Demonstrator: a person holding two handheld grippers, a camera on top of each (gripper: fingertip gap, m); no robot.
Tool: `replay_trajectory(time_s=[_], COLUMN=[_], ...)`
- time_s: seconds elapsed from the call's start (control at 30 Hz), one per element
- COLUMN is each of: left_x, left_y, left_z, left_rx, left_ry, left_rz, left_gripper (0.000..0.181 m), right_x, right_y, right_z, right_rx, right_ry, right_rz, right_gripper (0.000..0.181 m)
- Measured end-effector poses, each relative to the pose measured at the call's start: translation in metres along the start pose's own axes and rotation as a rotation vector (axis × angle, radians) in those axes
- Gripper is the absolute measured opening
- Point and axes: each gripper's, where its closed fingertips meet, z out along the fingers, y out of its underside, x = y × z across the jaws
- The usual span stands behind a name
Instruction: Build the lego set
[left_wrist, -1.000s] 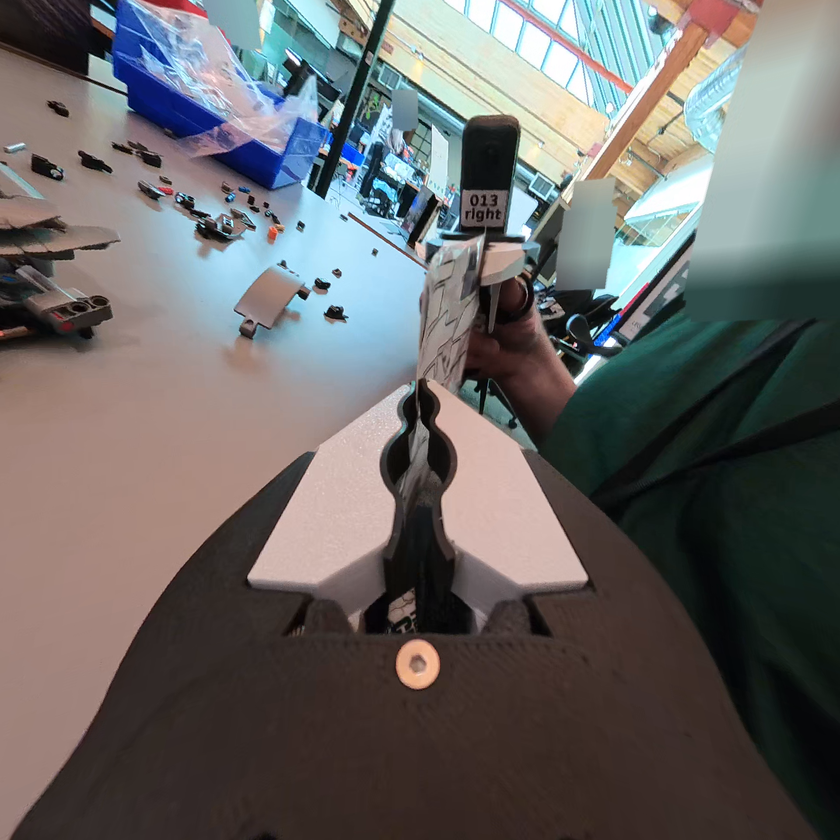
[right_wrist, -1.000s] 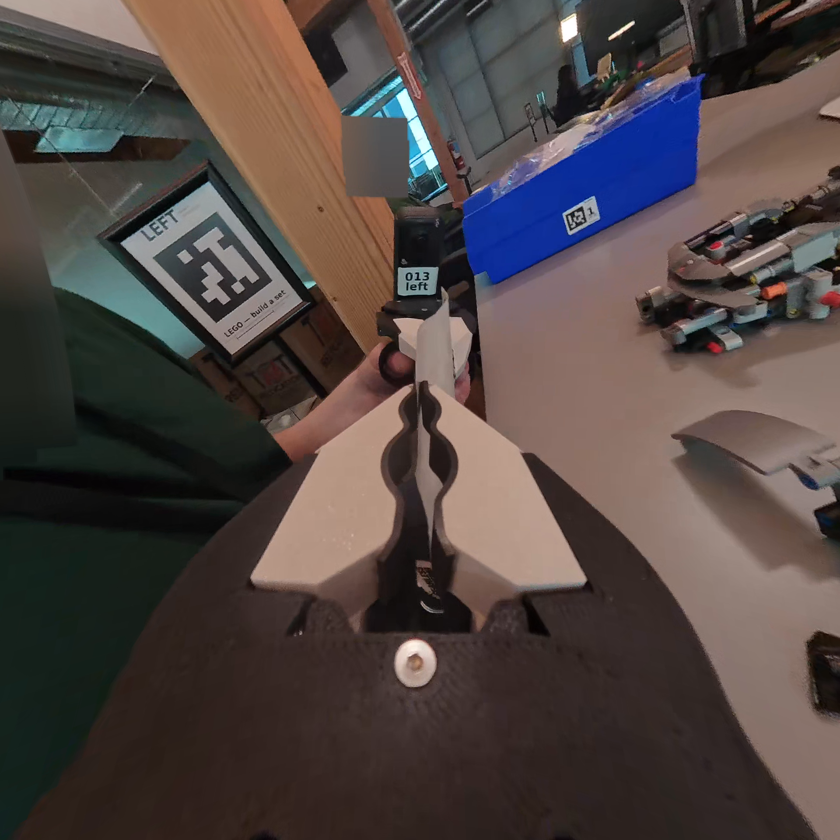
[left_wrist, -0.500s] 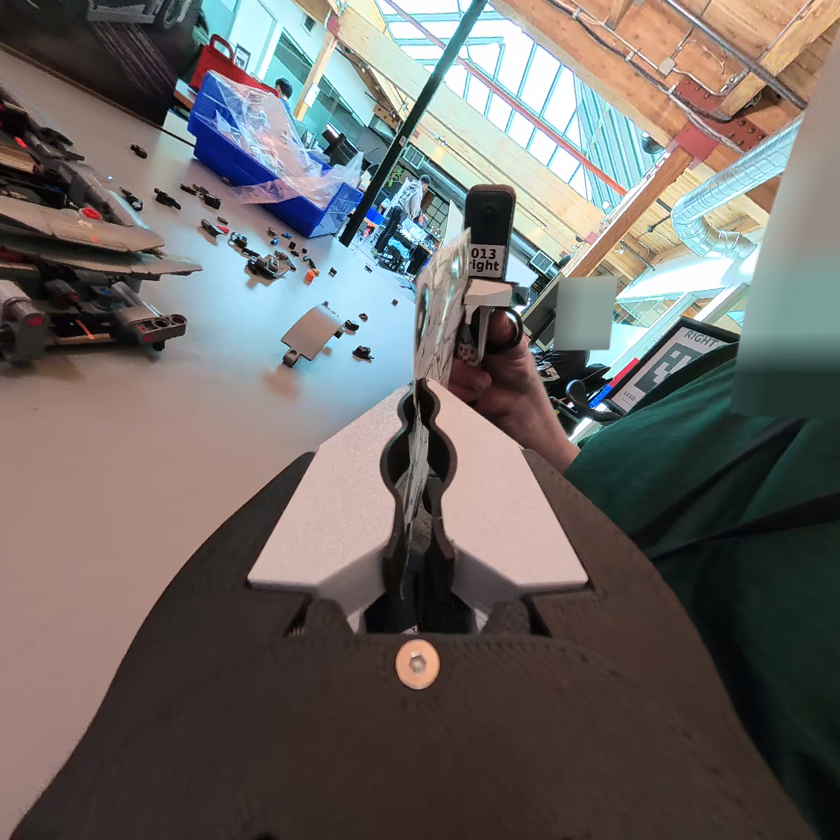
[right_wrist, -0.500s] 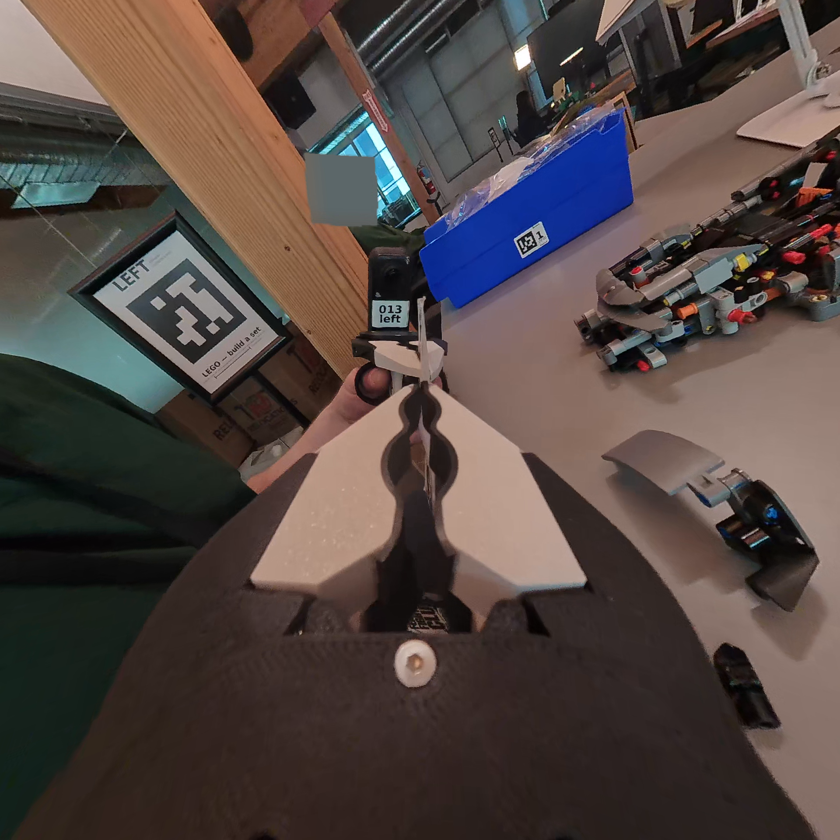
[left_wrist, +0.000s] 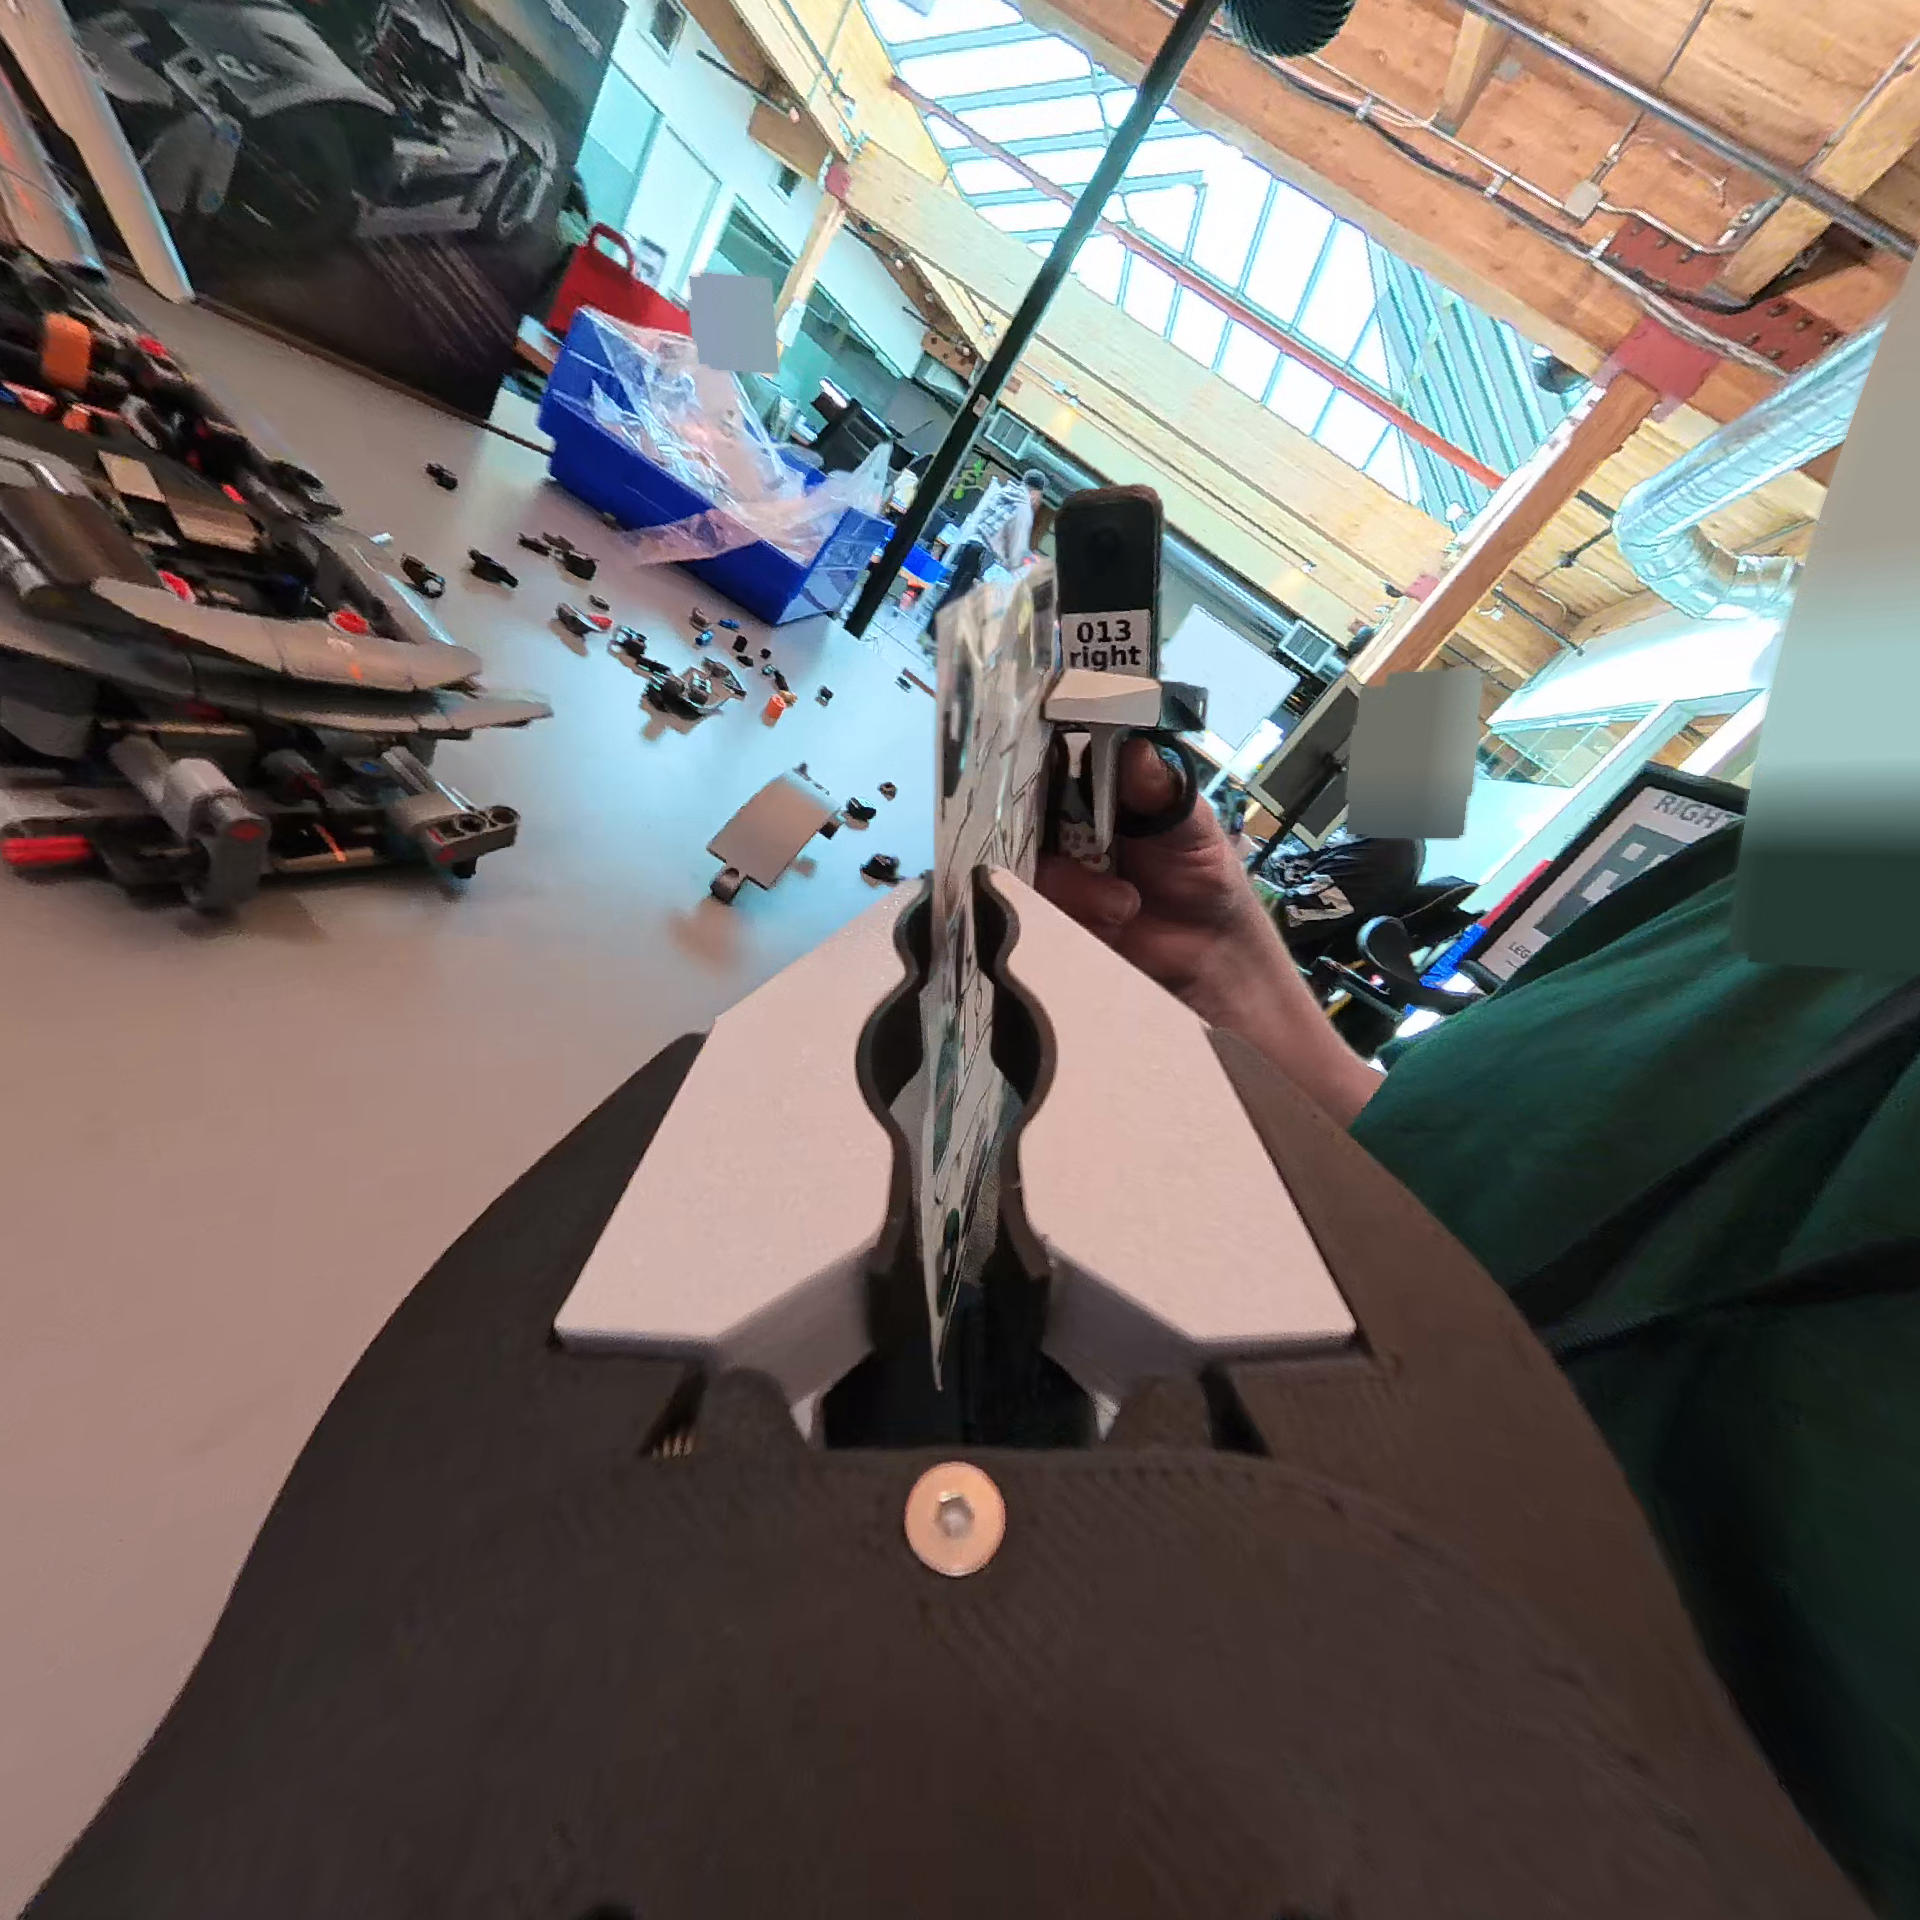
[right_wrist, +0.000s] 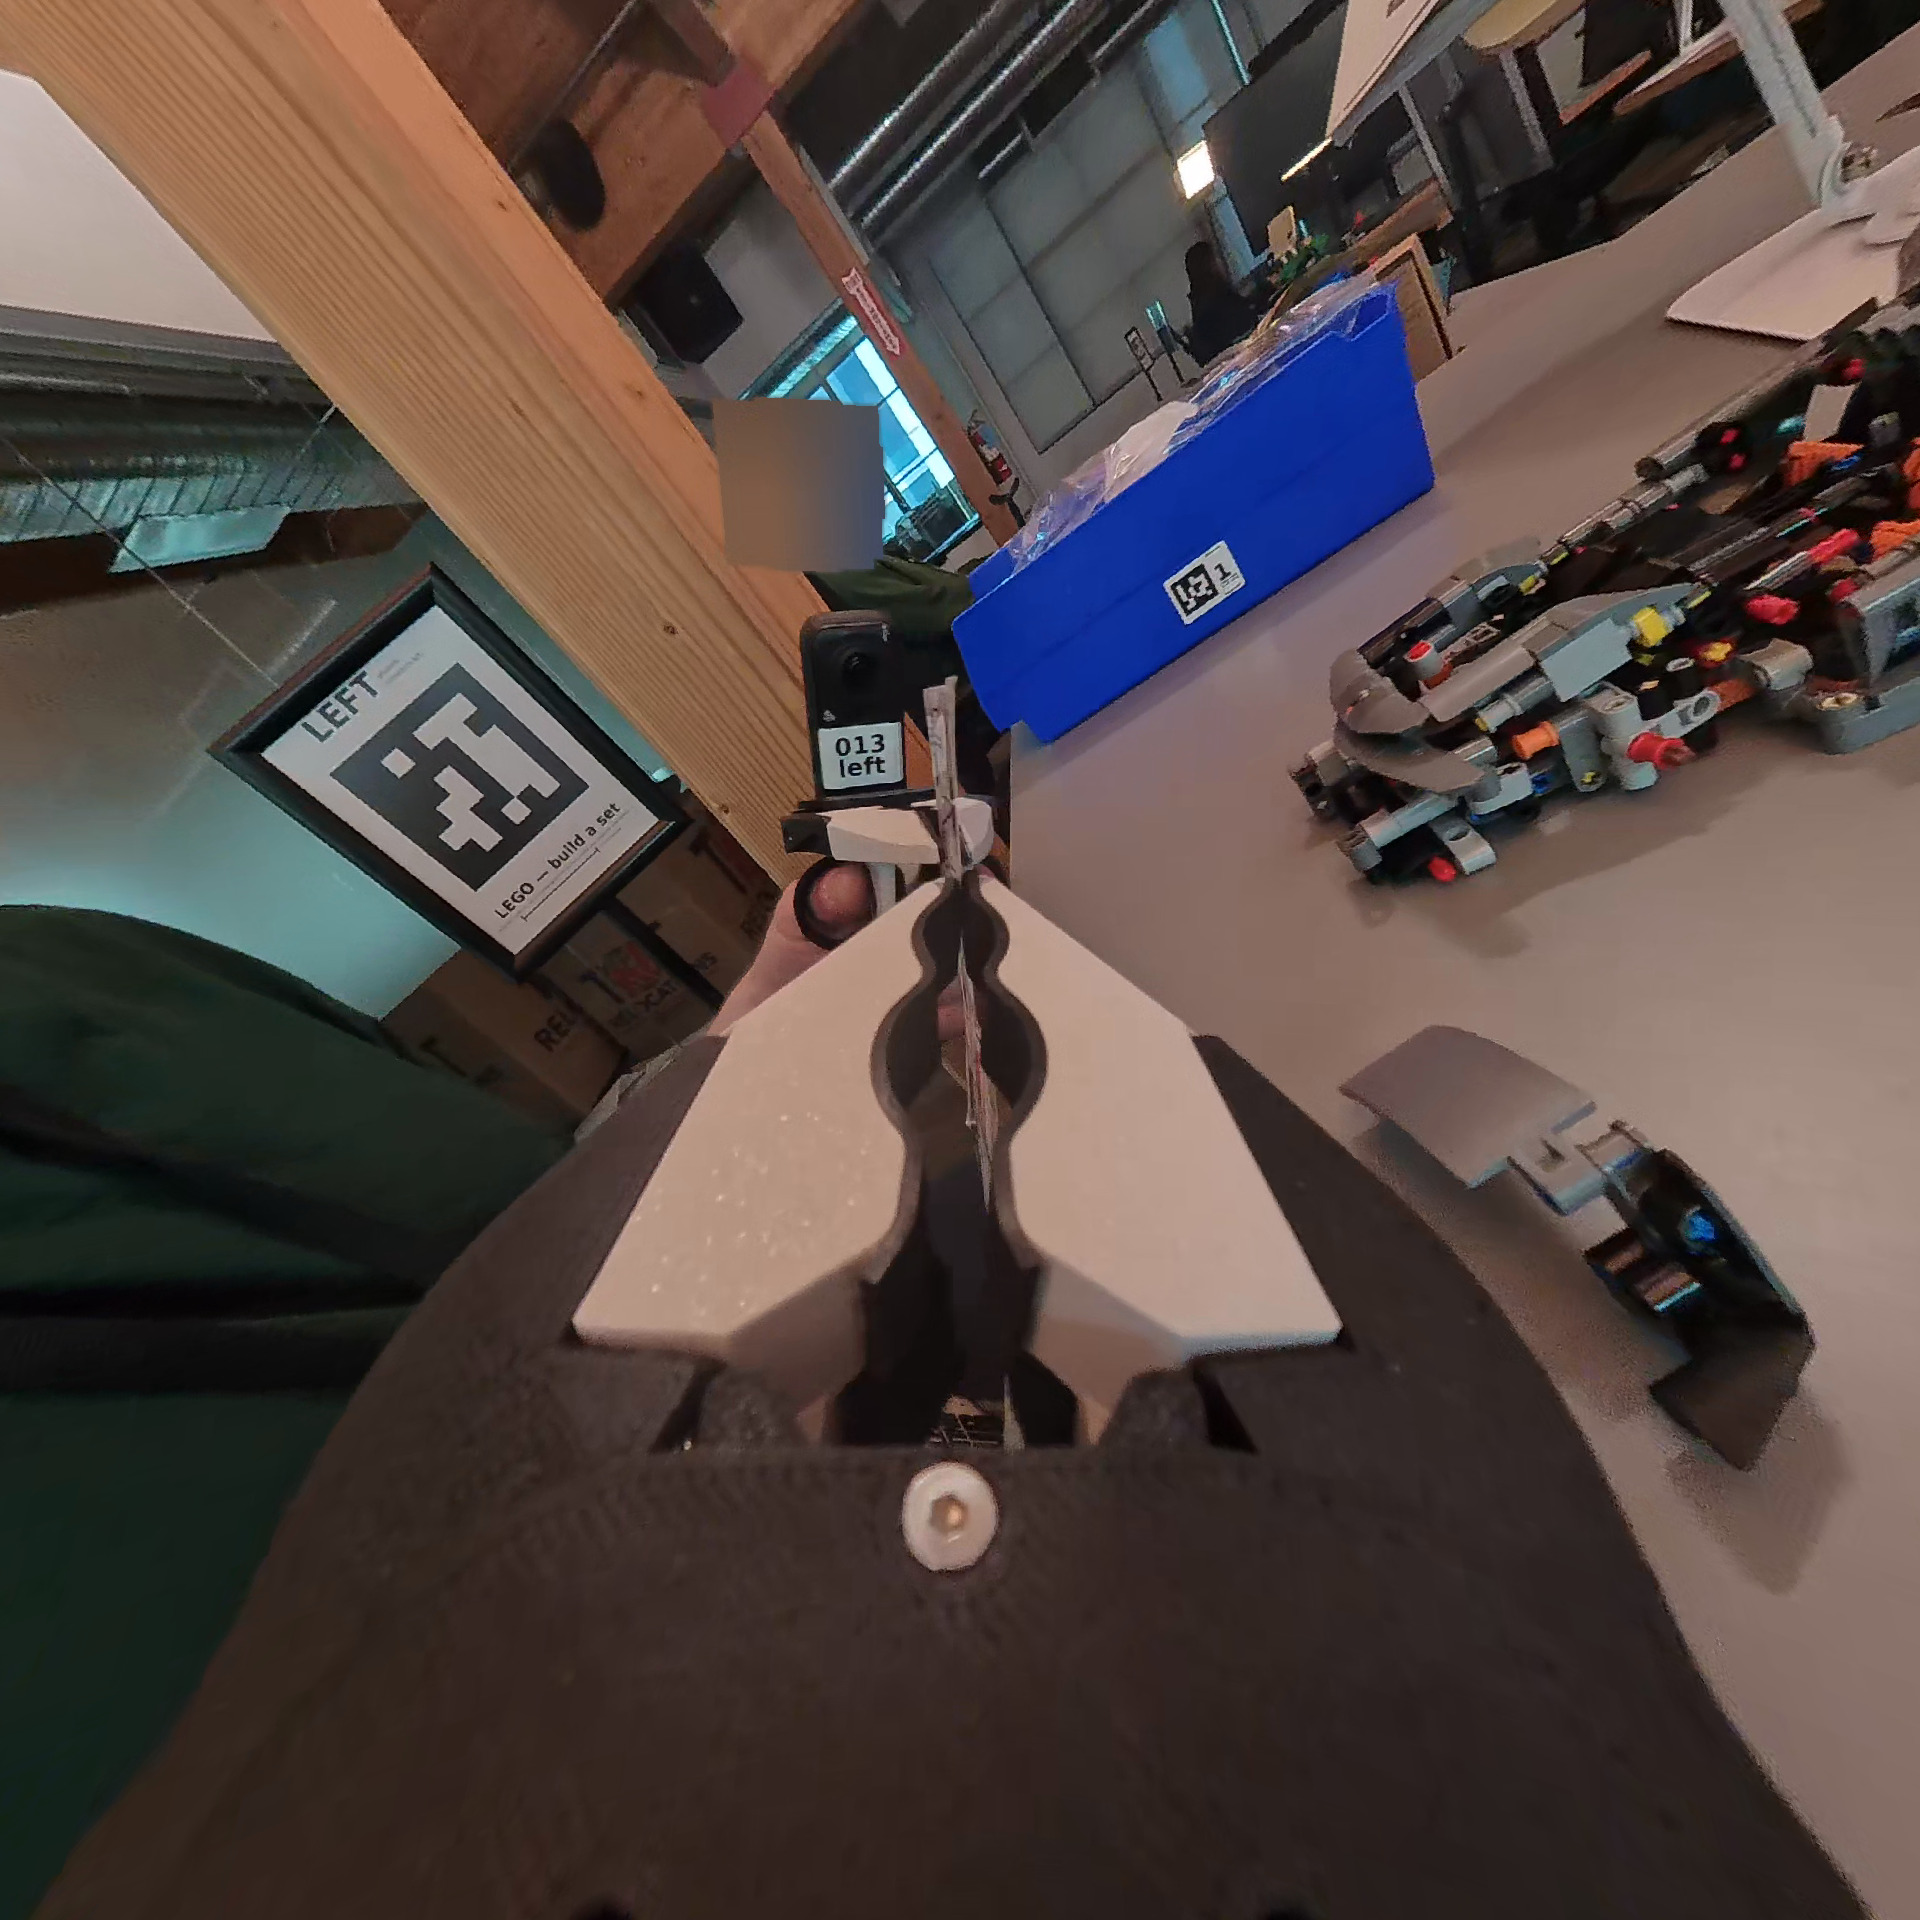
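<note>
My left gripper (left_wrist: 961, 883) is shut on a thin printed sheet (left_wrist: 987, 727) that stands on edge between its white fingers. My right gripper (right_wrist: 961, 885) is shut on the other end of the same sheet (right_wrist: 943, 748), seen nearly edge-on. The two grippers face each other above the table's near edge; the right one (left_wrist: 1101, 707) shows in the left wrist view and the left one (right_wrist: 883, 831) in the right wrist view. The partly built grey and black lego vehicle (left_wrist: 208, 644) lies on the grey table (left_wrist: 312, 1091); it also shows in the right wrist view (right_wrist: 1621, 675).
A curved grey panel (left_wrist: 774, 831) lies on the table, next to a black sub-assembly (right_wrist: 1683, 1257) in the right wrist view. Several small loose pieces (left_wrist: 675, 665) are scattered before a blue bin (left_wrist: 707, 520) holding clear plastic bags. A person in a green top stands at the table edge. About 10 cm separates my left fingertips from my right.
Both grippers stayed shut on the sheet and swung with it; the sheet now looks edge-on in the right wrist view. More of the lego vehicle has come into both views.
</note>
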Motion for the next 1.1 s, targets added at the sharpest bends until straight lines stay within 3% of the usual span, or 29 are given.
replay_trajectory(time_s=[0.4, 0.83, 0.93, 1.1], left_x=[-0.010, -0.018, -0.021, -0.024], left_y=[-0.010, -0.018, -0.028, -0.054], left_z=[0.005, 0.003, -0.005, -0.026], left_rx=[0.015, 0.064, 0.105, 0.145], left_ry=[-0.021, -0.070, -0.133, -0.406], left_rz=[-0.010, 0.010, 0.063, 0.322], left_gripper=[0.000, 0.004, 0.013, 0.026], right_x=[0.023, 0.025, 0.025, 0.025], right_y=[-0.007, -0.011, -0.011, -0.010], right_z=[-0.003, -0.005, -0.005, -0.005], right_rx=[0.023, 0.038, 0.040, 0.036], right_ry=[0.030, 0.022, 0.021, 0.023], right_rz=[0.068, 0.079, 0.078, 0.072], right_gripper=[0.000, 0.000, 0.000, 0.000])
